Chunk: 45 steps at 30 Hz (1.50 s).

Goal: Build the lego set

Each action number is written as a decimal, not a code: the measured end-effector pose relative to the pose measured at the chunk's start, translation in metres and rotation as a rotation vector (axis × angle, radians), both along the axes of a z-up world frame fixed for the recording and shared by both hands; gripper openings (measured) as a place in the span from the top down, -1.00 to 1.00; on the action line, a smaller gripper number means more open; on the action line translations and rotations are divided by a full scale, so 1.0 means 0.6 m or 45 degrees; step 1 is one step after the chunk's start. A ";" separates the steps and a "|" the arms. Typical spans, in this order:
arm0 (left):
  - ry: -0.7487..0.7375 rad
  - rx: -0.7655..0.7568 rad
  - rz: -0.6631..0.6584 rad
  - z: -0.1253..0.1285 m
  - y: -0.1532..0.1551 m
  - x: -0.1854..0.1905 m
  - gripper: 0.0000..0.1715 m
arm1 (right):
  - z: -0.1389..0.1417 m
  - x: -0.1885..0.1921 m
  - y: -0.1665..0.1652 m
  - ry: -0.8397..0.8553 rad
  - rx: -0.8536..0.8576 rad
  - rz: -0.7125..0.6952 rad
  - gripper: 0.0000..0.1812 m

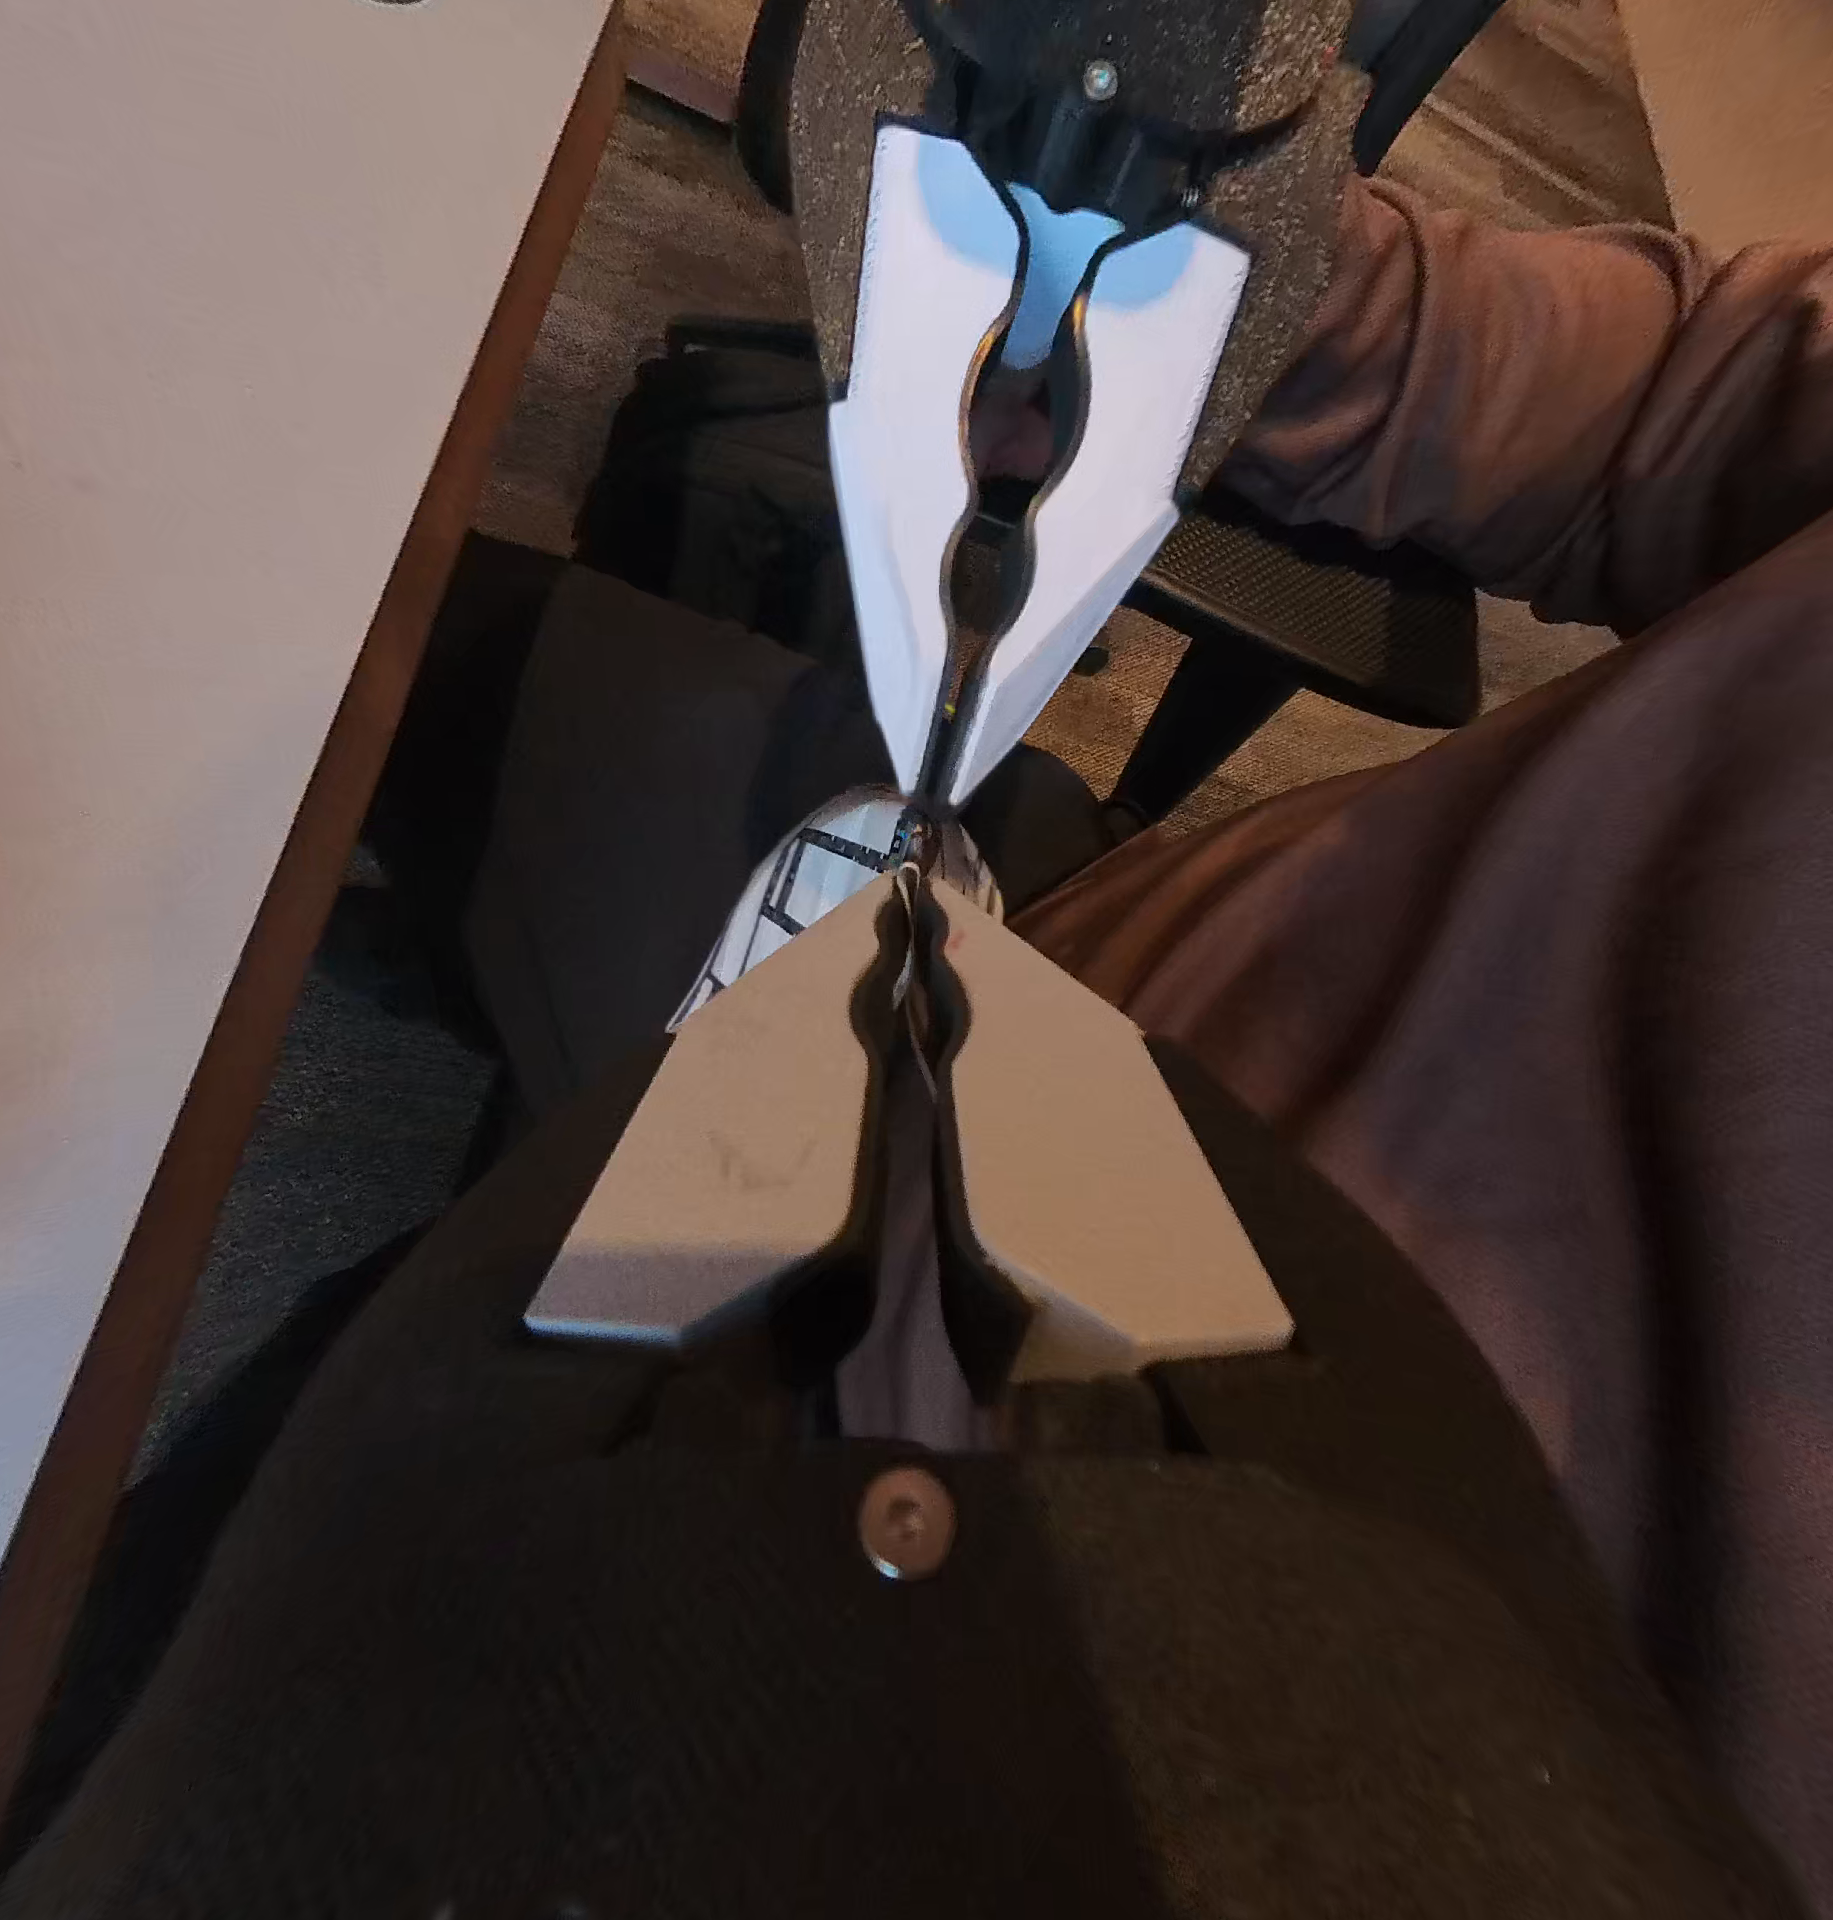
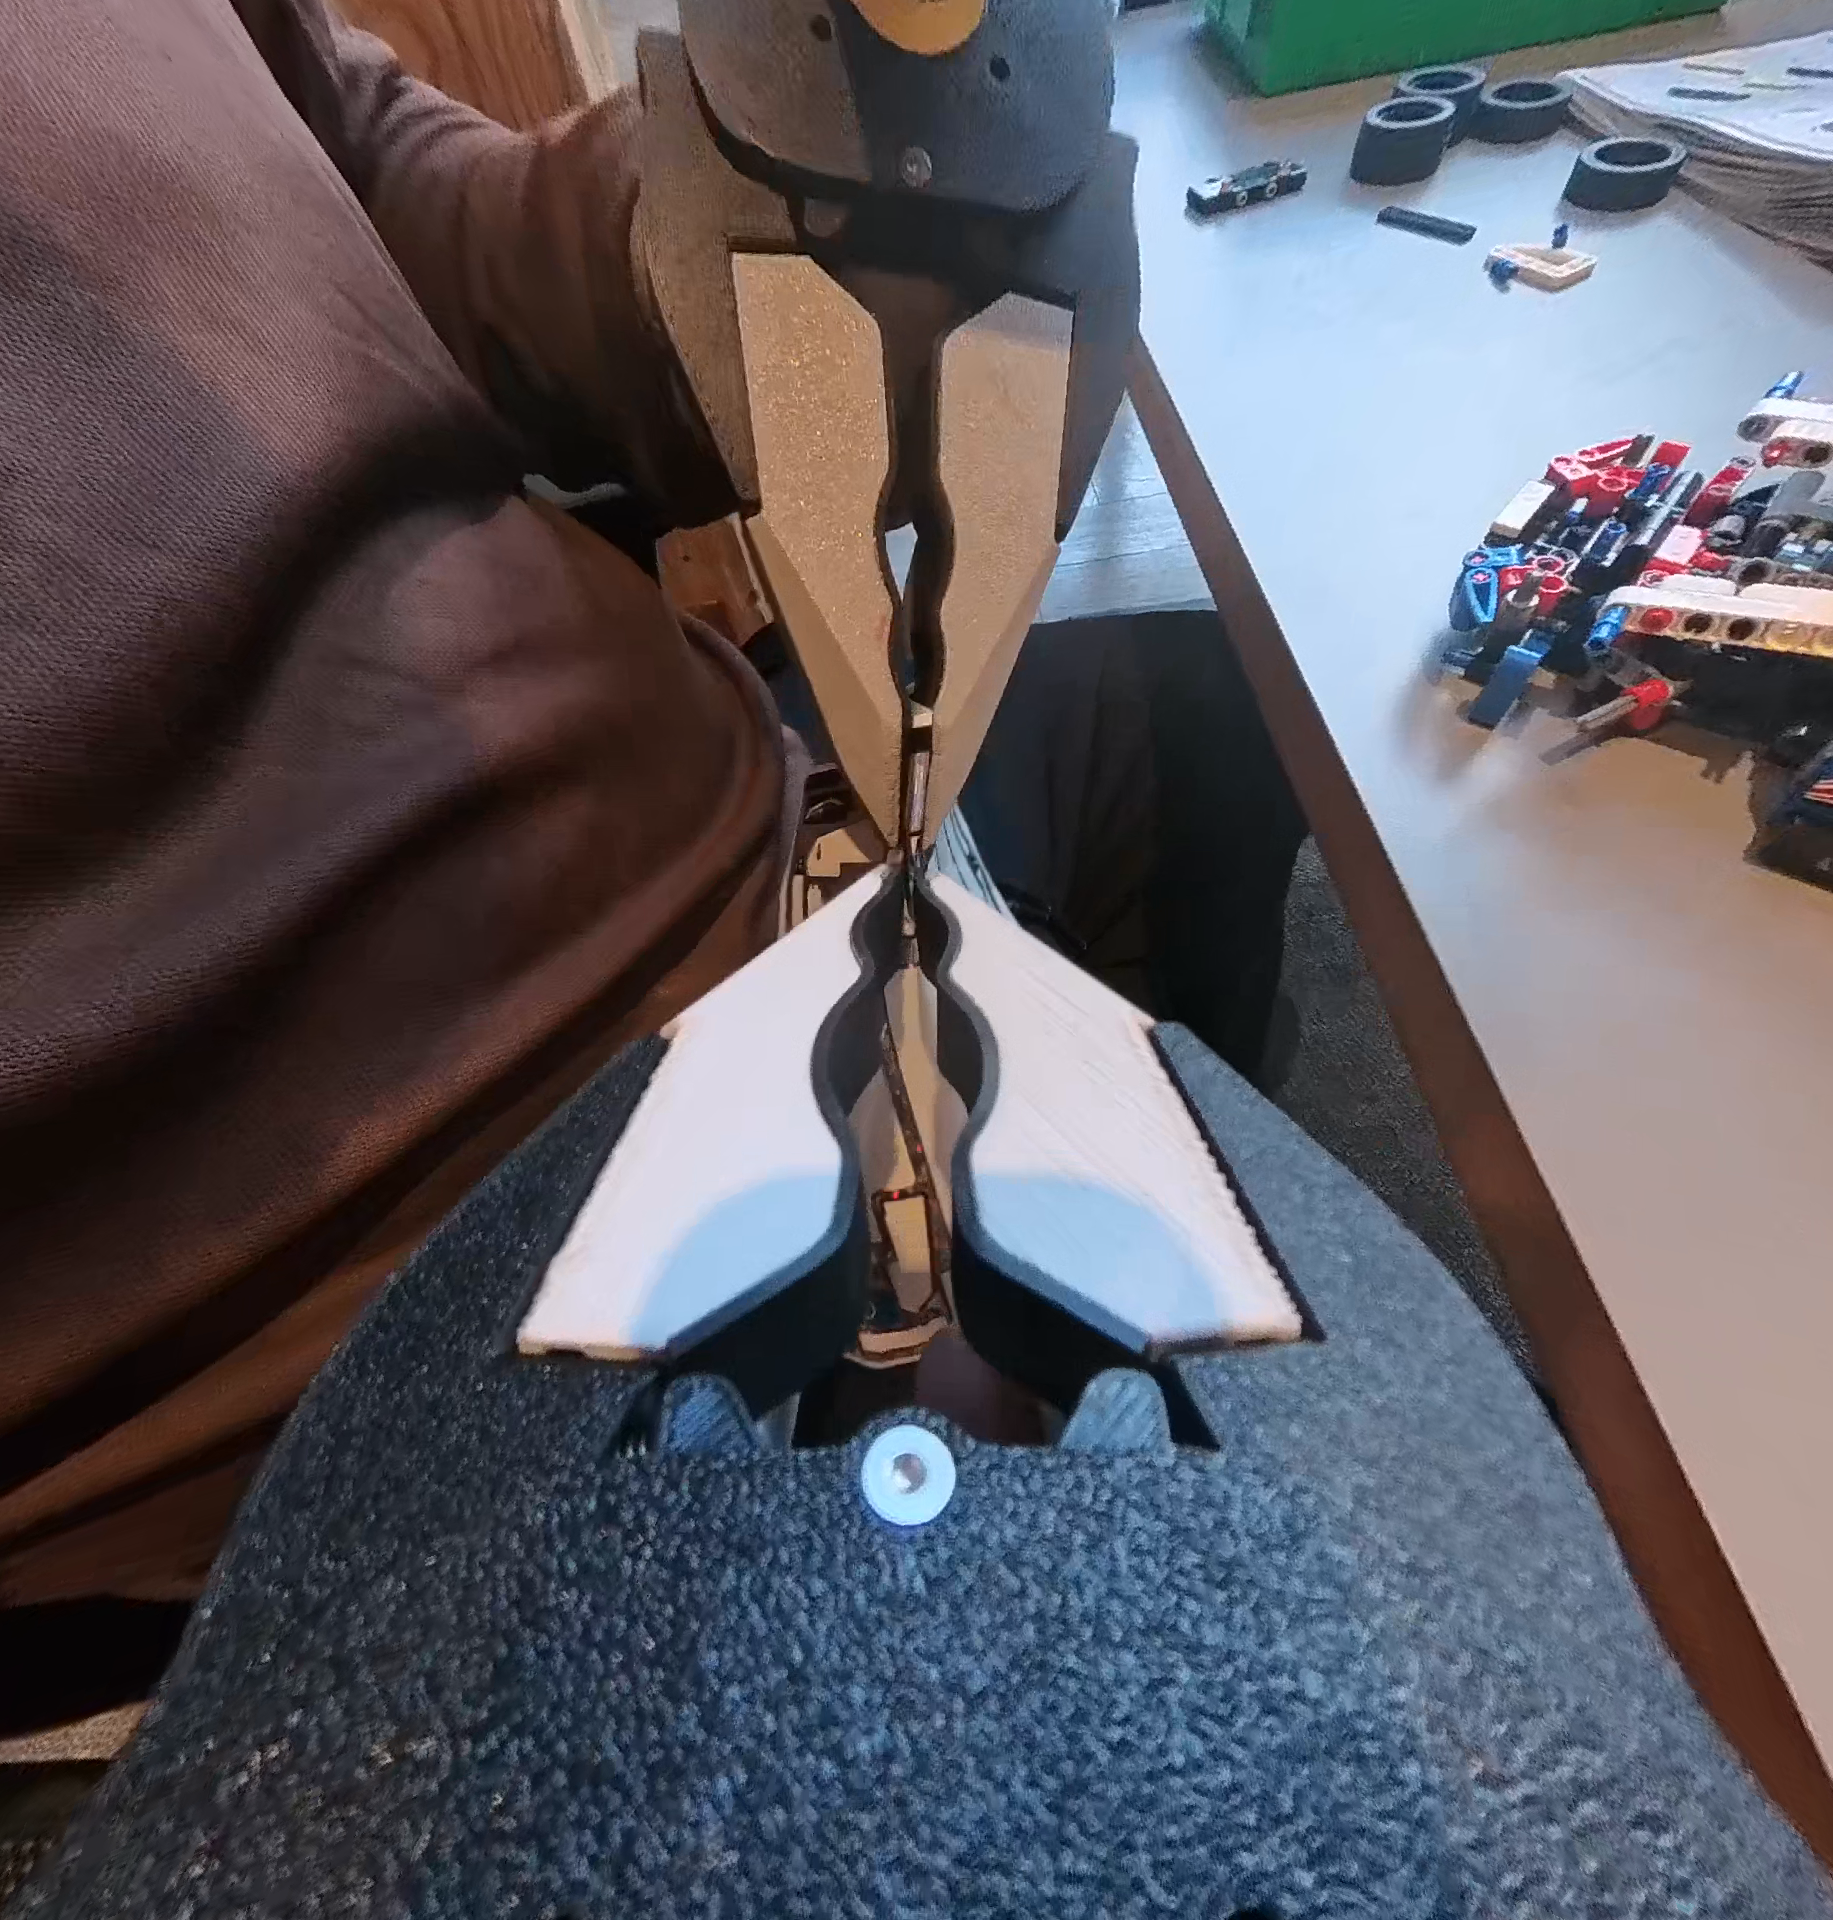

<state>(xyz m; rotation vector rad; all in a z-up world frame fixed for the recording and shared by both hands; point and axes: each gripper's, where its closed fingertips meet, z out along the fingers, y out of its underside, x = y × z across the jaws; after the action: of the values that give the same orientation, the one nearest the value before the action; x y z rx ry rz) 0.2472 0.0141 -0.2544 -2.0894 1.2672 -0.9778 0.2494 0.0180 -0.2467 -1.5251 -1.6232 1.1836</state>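
Observation:
My two grippers meet tip to tip below the table edge, over a person's lap. My left gripper [image 1: 917,896] is shut, with a thin white sheet with black outlines [image 1: 803,899] pinched at its tips. My right gripper [image 1: 933,800] faces it from above, also shut on that sheet. In the right wrist view the right gripper [image 2: 907,883] holds the sheet [image 2: 904,1101] edge-on between its jaws, and the left gripper [image 2: 907,836] grips a small pale strip [image 2: 920,769] just beyond. The partly built lego model [image 2: 1670,592] lies on the table at the right.
The white table [image 2: 1411,436] with a brown edge [image 1: 372,665] runs beside the grippers. On it are black tyres [image 2: 1411,135], a green box [image 2: 1411,31], a booklet [image 2: 1774,135] and small loose parts [image 2: 1540,265]. A brown sleeve [image 1: 1463,395] and a chair base [image 1: 1307,613] are close. My left and right fingertips are right by each other. From either gripper's tips it is about 20 cm to the partly built lego model [image 2: 1670,592].

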 end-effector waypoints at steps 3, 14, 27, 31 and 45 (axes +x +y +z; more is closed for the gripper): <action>0.007 0.008 -0.013 -0.002 -0.001 0.002 1.00 | 0.005 -0.001 0.003 0.021 -0.026 -0.007 0.96; 0.026 0.043 -0.036 -0.003 -0.004 0.003 1.00 | -0.001 -0.007 -0.007 0.012 -0.072 0.032 0.98; 0.090 0.362 -0.121 0.012 -0.001 -0.005 1.00 | 0.017 -0.014 -0.006 0.116 -0.575 0.090 1.00; 0.060 0.503 -0.102 0.025 0.005 -0.008 1.00 | 0.032 -0.018 0.003 0.184 -0.743 0.086 1.00; 0.086 0.408 -0.028 -0.008 0.017 -0.024 1.00 | 0.006 -0.025 0.008 0.084 -0.456 0.004 0.90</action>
<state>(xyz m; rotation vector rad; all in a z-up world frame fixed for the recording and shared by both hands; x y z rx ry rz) 0.2330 0.0242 -0.2593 -1.8753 1.3820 -0.6664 0.2345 0.0229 -0.2431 -1.6768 -1.4245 1.5736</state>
